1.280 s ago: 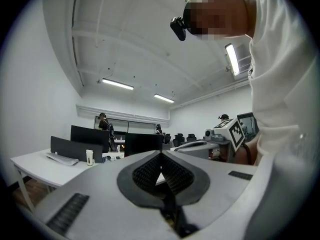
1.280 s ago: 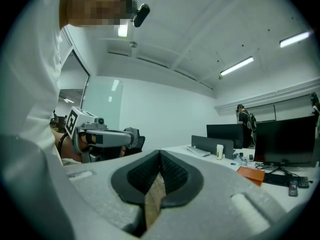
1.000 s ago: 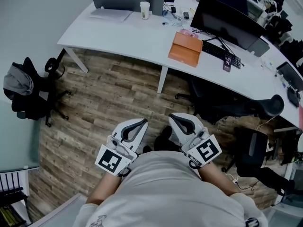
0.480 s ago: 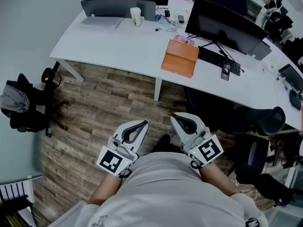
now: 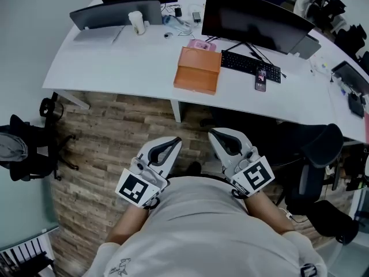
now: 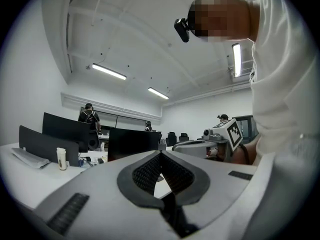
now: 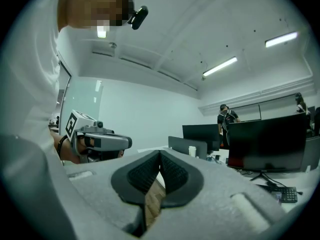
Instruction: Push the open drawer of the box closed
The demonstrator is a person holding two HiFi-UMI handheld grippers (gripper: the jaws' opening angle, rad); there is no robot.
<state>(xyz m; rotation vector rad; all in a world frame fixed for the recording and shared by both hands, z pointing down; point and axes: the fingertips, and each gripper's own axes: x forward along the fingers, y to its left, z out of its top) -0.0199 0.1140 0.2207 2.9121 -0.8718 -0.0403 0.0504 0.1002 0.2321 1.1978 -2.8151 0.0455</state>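
Close against the person's body, the left tongs (image 5: 173, 142) and right tongs (image 5: 214, 133) point forward, tips pressed together on nothing. Well beyond, the orange box (image 5: 198, 70) lies on the white surface (image 5: 115, 62), its broad side facing the person.

The desk (image 5: 132, 62) and orange box (image 5: 198, 71) now sit nearer in the head view. The office chair (image 5: 23, 149) shifts toward the left edge.
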